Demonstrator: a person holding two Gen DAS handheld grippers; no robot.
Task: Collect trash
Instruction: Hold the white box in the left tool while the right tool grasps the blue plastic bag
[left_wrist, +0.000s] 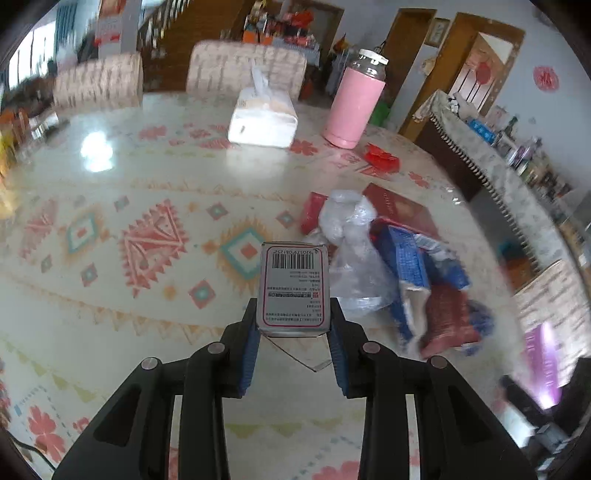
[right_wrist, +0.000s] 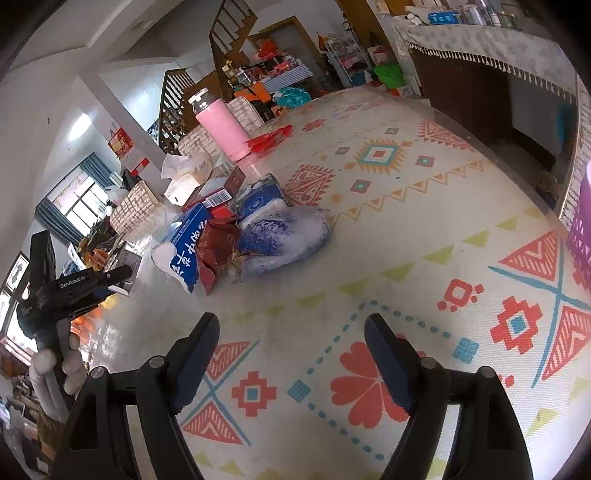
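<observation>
- Household dining room, left wrist view: a round table (left_wrist: 110, 177) covered with a glossy cream cloth printed in red, teal and orange geometric motifs fills the frame; padded chairs, a staircase and cluttered shelves stand behind it.
- Left gripper (left_wrist: 293, 332): pressed against the two side faces of a small grey cardboard box with a barcode label (left_wrist: 293, 286). The box is held clear of the cloth, its long axis running forward in line with the fingers.
- Trash pile of crumpled clear plastic, blue printed packaging and red wrappers (left_wrist: 391, 266): lies on the cloth ahead and to the right of the held box, close beside it.
- Non-trash items, far side of the table: white soft-pack tissue packet (left_wrist: 263, 118) and tall pink insulated flask with a steel cap (left_wrist: 354, 101), well apart from the pile.
- Right wrist view: the same cloth runs across the frame; a purple container (right_wrist: 581, 225) shows at the right edge, cropped.
- Right gripper (right_wrist: 291, 328): fingers spread wide, holding nothing, hovering above the cloth.
- Pile position in this view (right_wrist: 258, 229): ahead and to the left of the fingers, between the two grippers.
- Judgement: the left gripper is the loaded one and the nearer; adding the box to the pile calls for a short move forward and right.
</observation>
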